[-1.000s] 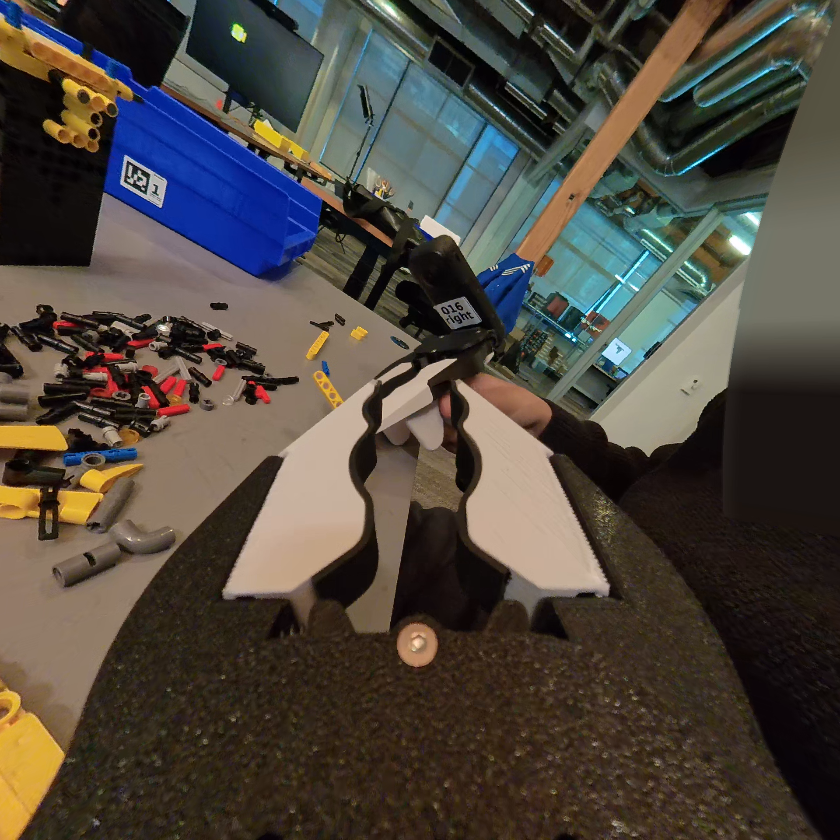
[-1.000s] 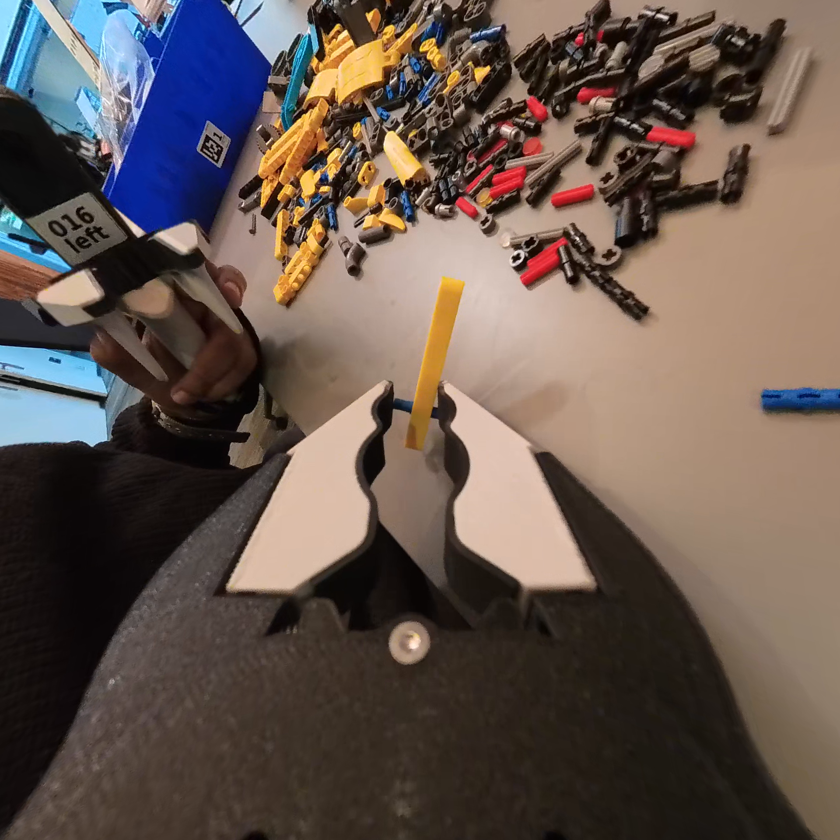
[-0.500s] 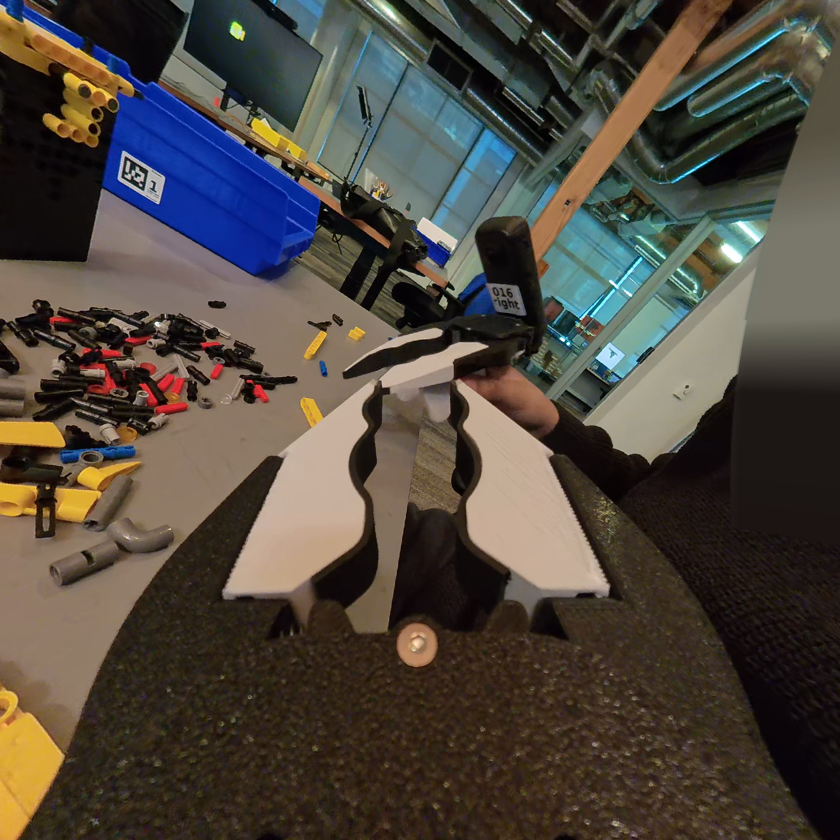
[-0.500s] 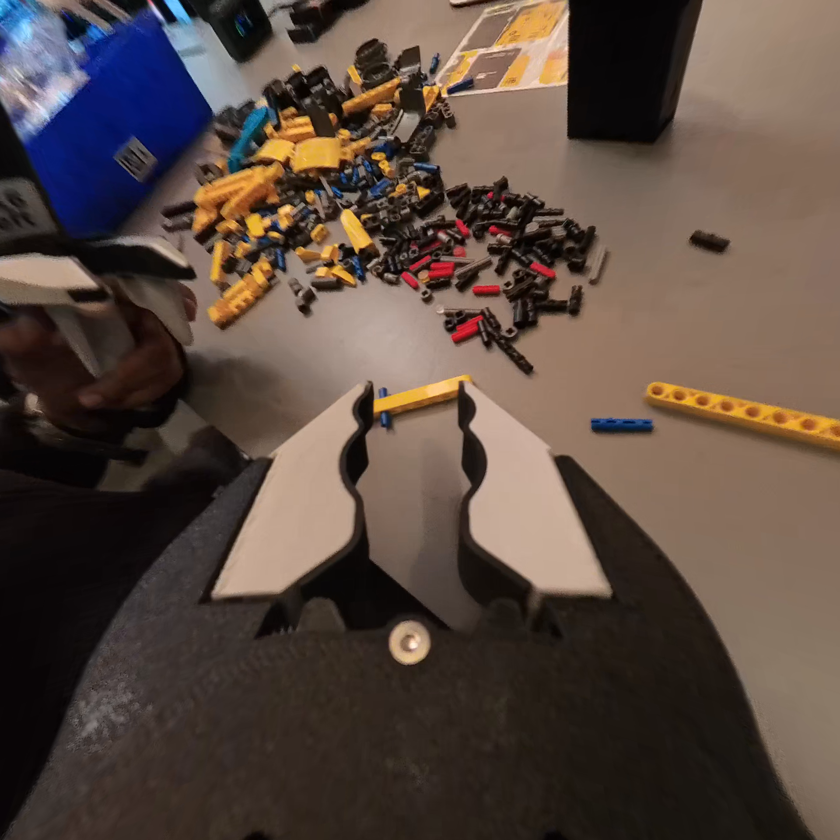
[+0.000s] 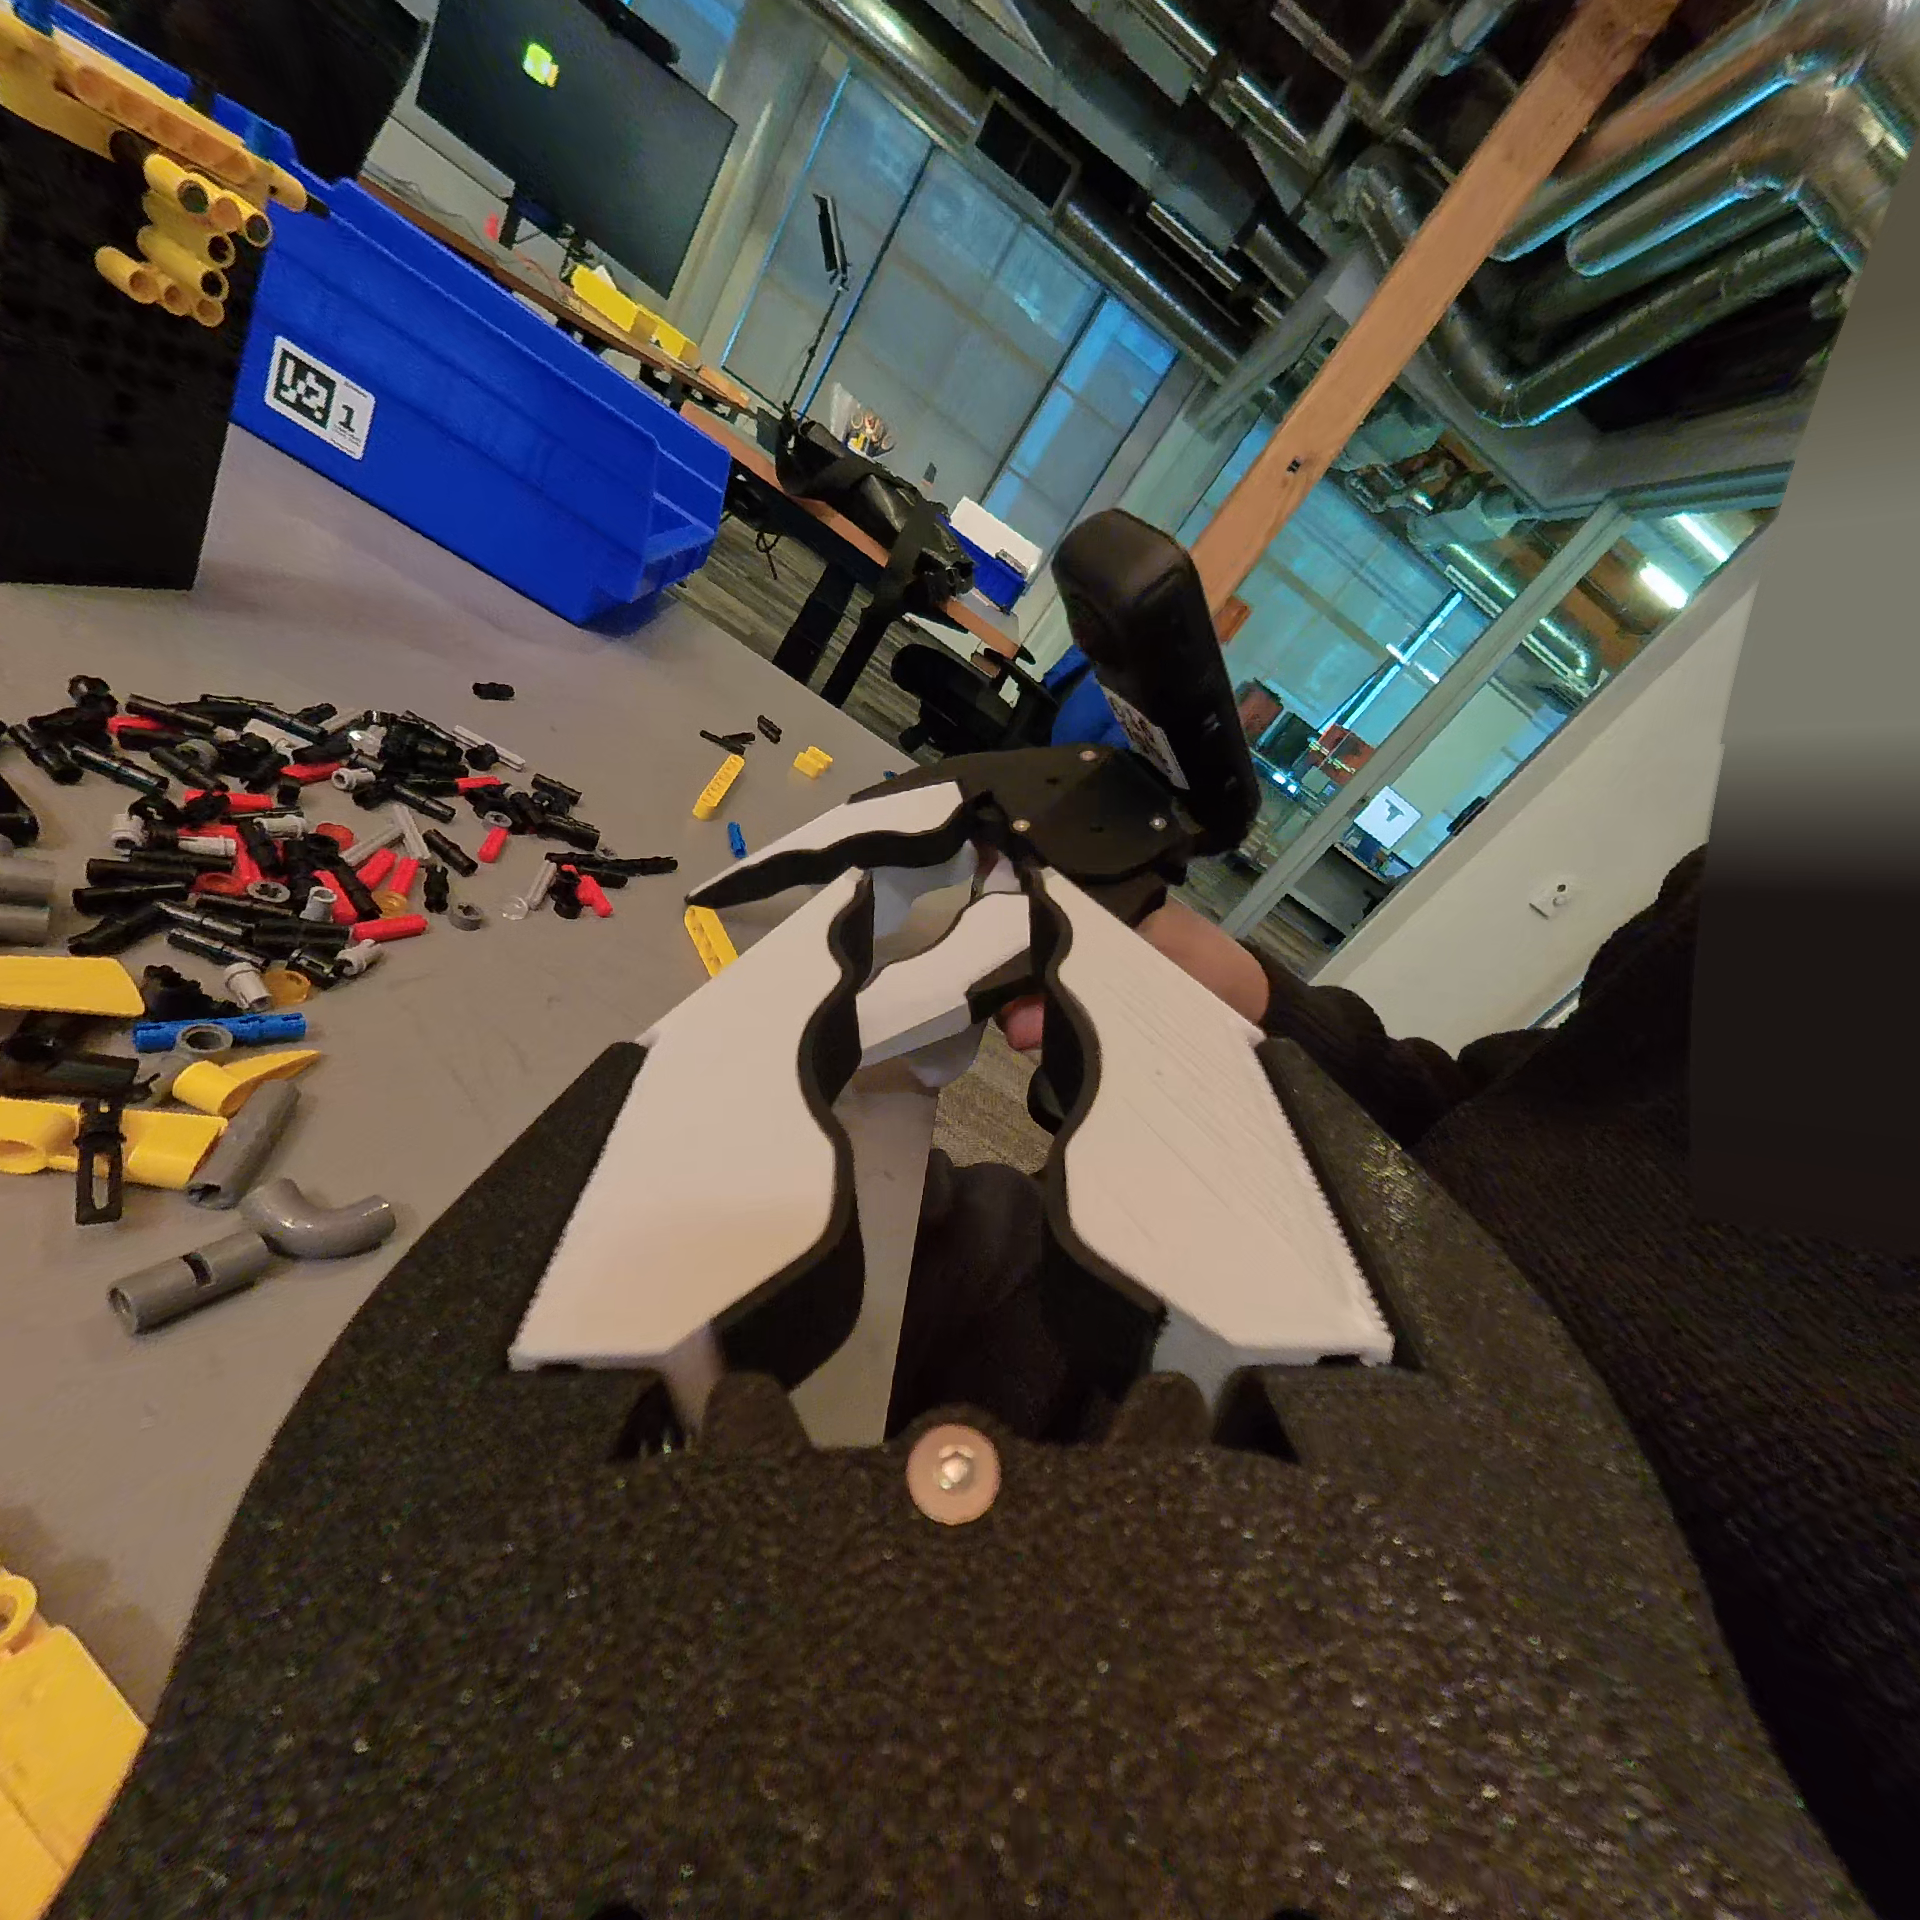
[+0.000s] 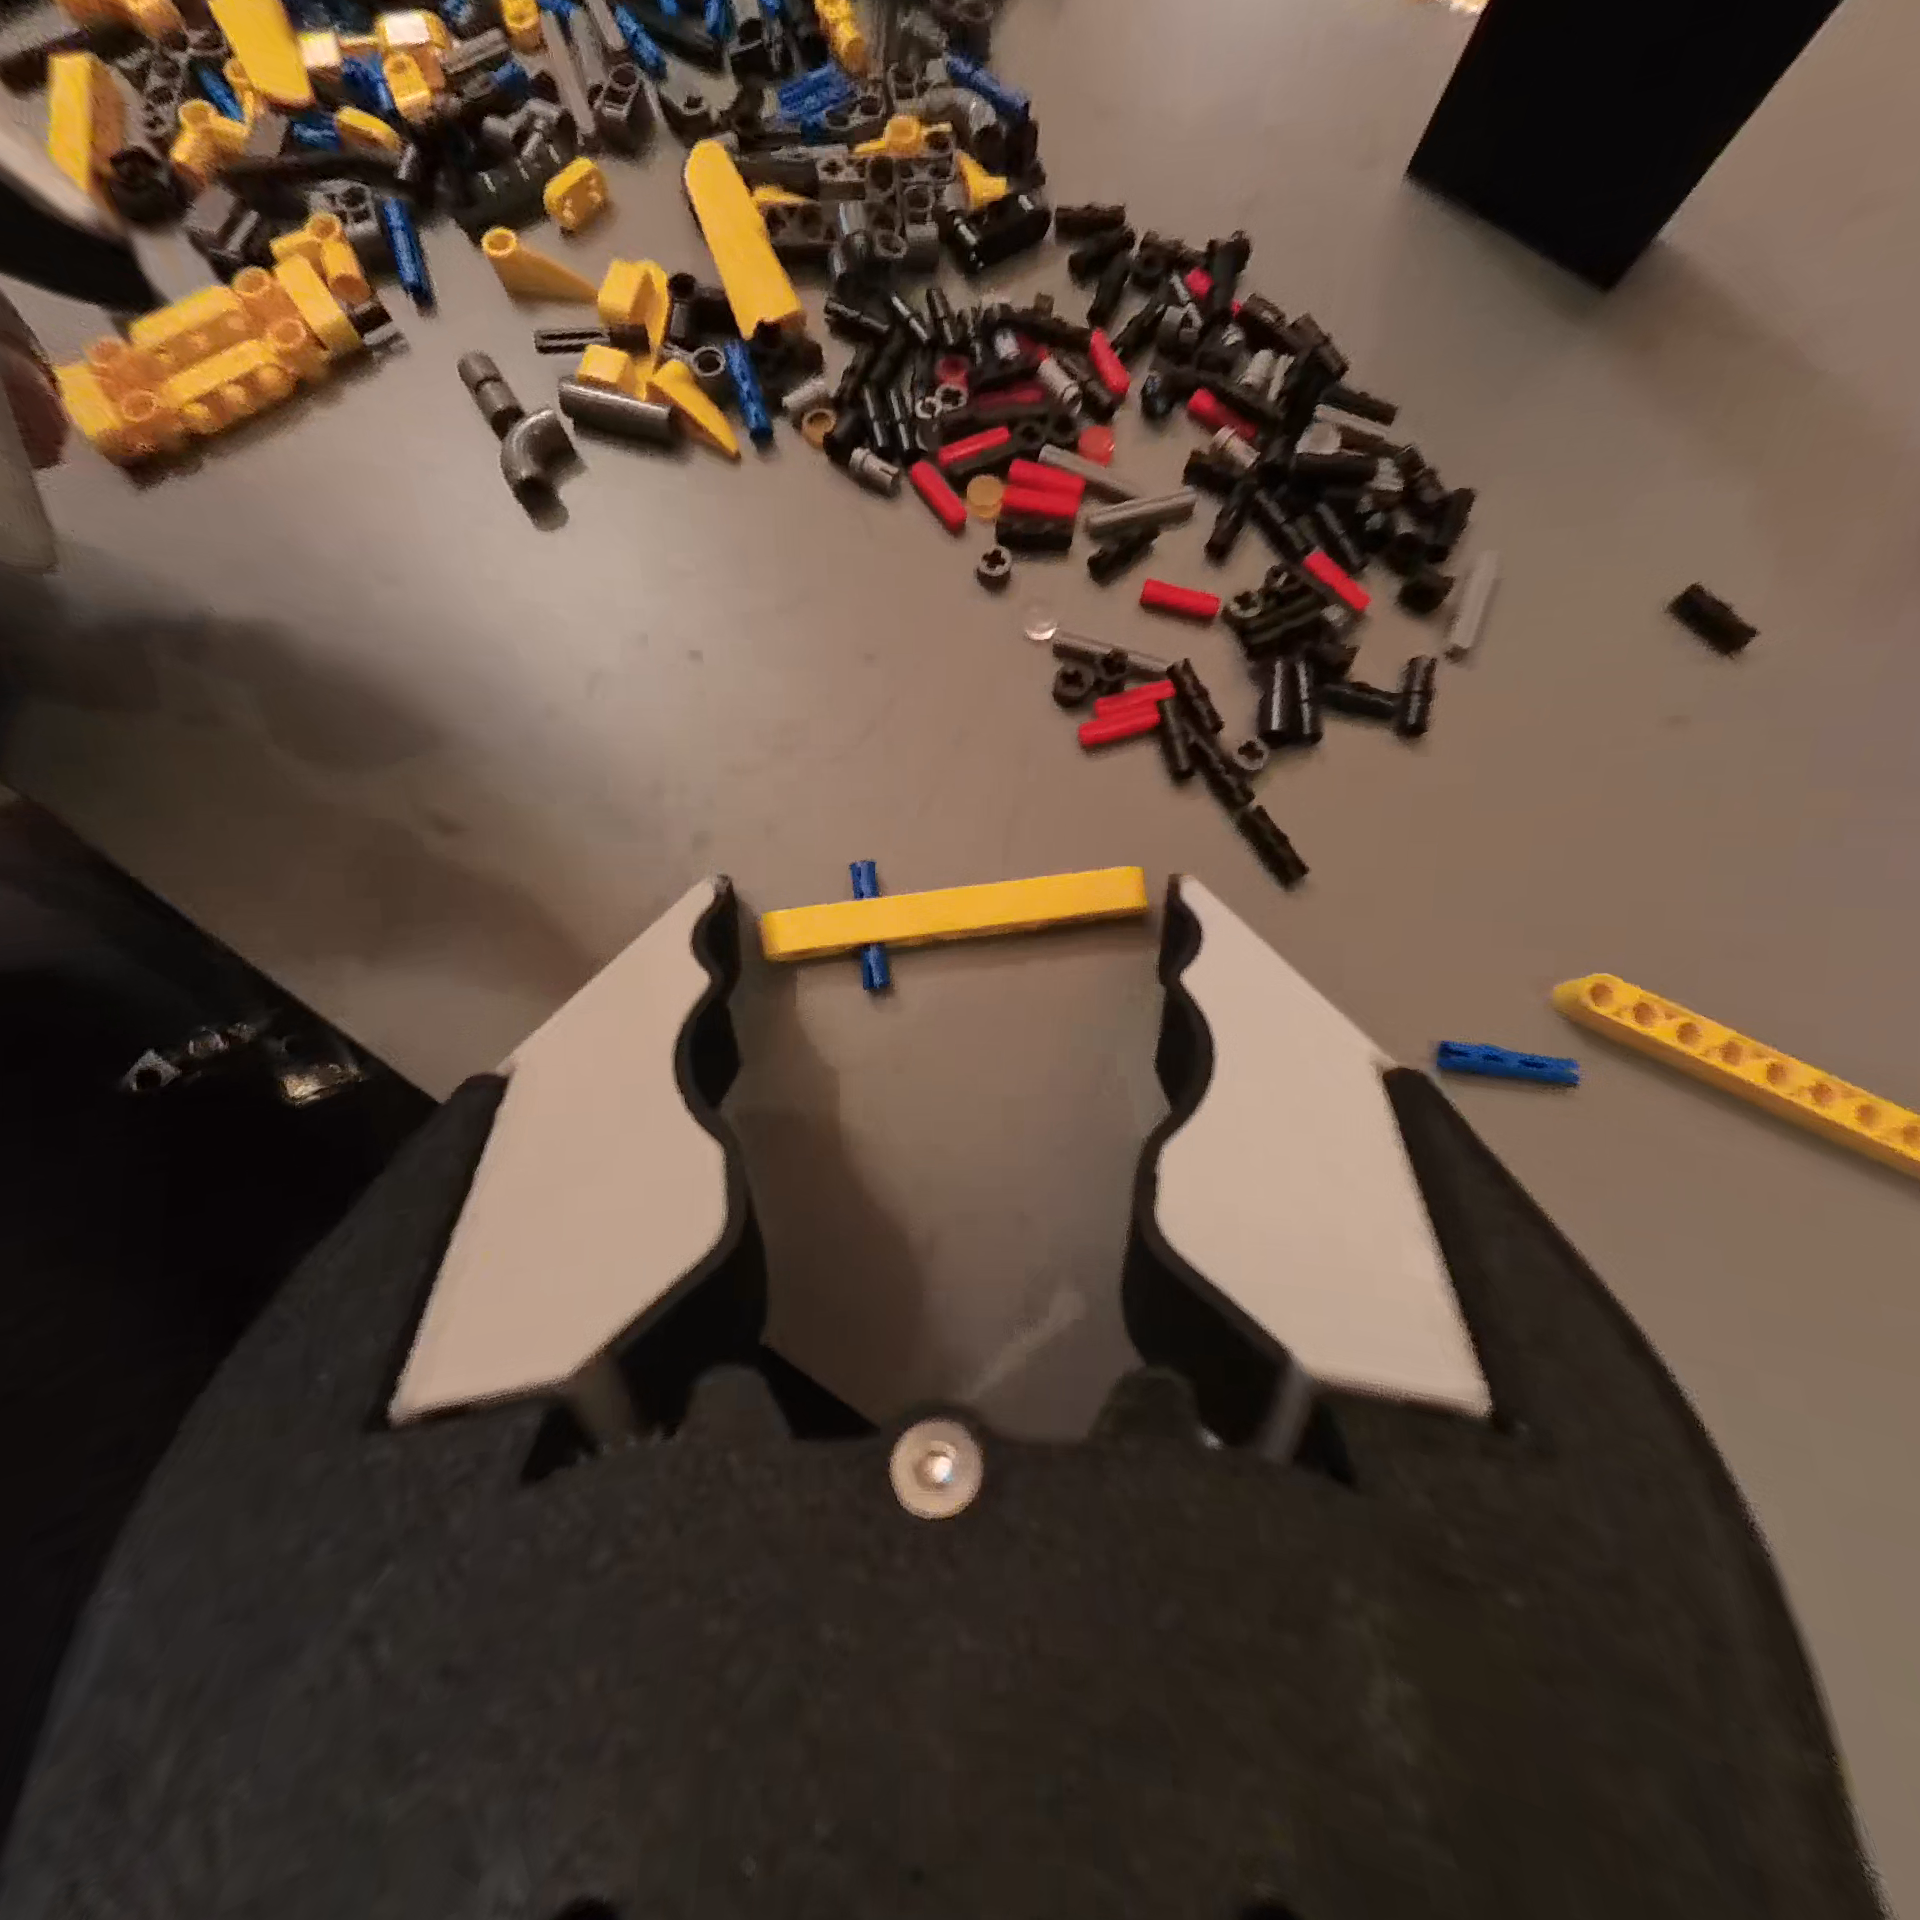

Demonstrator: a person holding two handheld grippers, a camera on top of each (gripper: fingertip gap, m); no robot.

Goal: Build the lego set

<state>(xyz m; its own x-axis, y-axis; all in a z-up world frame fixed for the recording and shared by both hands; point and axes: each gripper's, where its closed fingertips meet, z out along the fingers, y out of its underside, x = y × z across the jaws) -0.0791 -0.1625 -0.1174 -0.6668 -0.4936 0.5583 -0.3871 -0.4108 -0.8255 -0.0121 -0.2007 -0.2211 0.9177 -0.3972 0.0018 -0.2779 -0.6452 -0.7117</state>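
- We saw a short yellow beam [image 6: 951, 911] lying flat on the grey table [image 6: 623, 727], crosswise, with a small blue pin [image 6: 868, 925] through it near its left end.
- The beam lay just beyond the tips of the right gripper [image 6: 948, 899], in line with the gap between them; we saw neither finger touching it.
- The right gripper's jaws stood wide apart and held nothing.
- To the right of that gripper lay a loose blue pin [image 6: 1507, 1064] and, beside it, a longer yellow beam with holes [image 6: 1745, 1070].
- Farther out, a scatter of black, red and grey pins [image 6: 1174, 468] covered the table, with a heap of yellow and blue parts [image 6: 416, 208] to its left and a tall black block [image 6: 1590, 125] at the upper right.
- The left gripper [image 5: 945, 914] was held off the table's edge, pointing at the right gripper [image 5: 831, 862]; its jaws stood a narrow way apart with nothing between them.
- In the left wrist view we saw the right gripper's fingers spread, tips near a yellow beam [image 5: 710, 938] that was partly hidden.
- A hand [image 5: 1195, 956] in a dark sleeve gripped its black handle.
- Behind stood a blue bin [image 5: 499, 436] bearing a square marker.
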